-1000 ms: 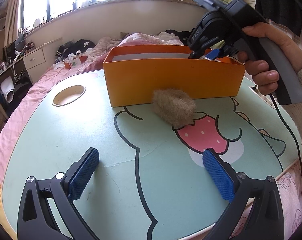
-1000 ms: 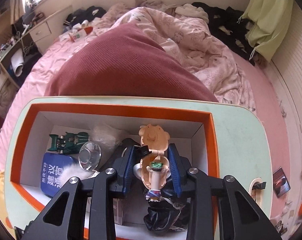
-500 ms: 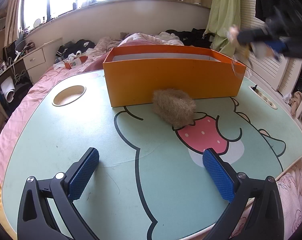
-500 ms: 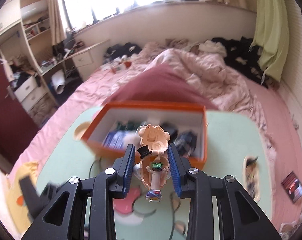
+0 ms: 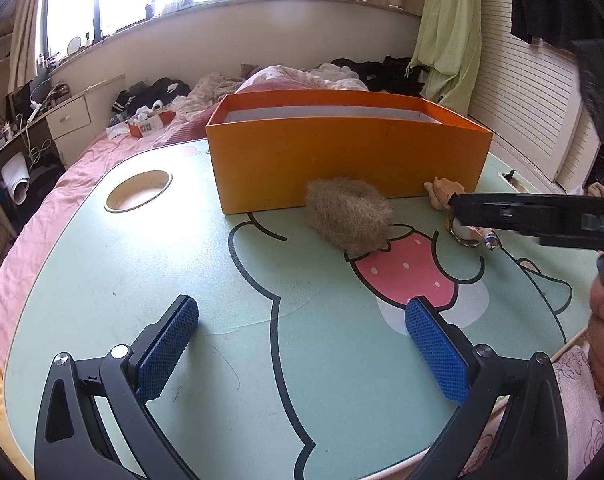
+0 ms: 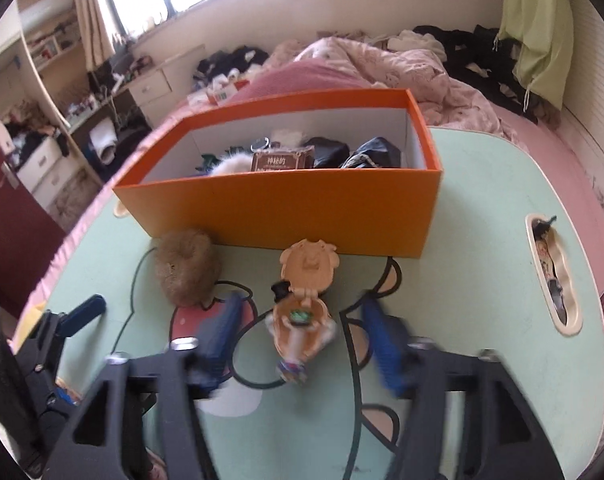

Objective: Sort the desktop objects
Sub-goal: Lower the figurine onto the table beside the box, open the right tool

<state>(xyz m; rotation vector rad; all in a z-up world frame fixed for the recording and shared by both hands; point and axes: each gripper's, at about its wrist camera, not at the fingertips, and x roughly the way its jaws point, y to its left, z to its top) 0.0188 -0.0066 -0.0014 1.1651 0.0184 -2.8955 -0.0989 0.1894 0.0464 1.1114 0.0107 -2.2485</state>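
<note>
Orange cardboard box [image 6: 285, 208] is standing at the far side of the mint-green cartoon-printed worktop [image 5: 149, 280], its open top showing dark cloth, a small brown printed box and other oddments inside. A peach-coloured toy figurine [image 6: 302, 316] is lying on the worktop just in front of the box's near wall, not inside it. Its long axis is running away from the camera toward the box, head end nearest the wall.

The right gripper [image 6: 302, 332] is sitting directly over the figurine with its jaws spread wide, one to each side and clear of the toy; nothing is being held. Its fingers are blurred in this view.

The left gripper [image 5: 302, 348] is hovering low over the near part of the worktop, jaws equally wide and empty. A tan fuzzy ball [image 5: 348, 216] is lying straight ahead of it, touching or nearly touching the box wall, with the figurine beside that ball on the right.

Judgement: the figurine is nearer the right gripper, the fuzzy ball squarely on the left gripper's line. Either approach is running forward toward the box wall.
</note>
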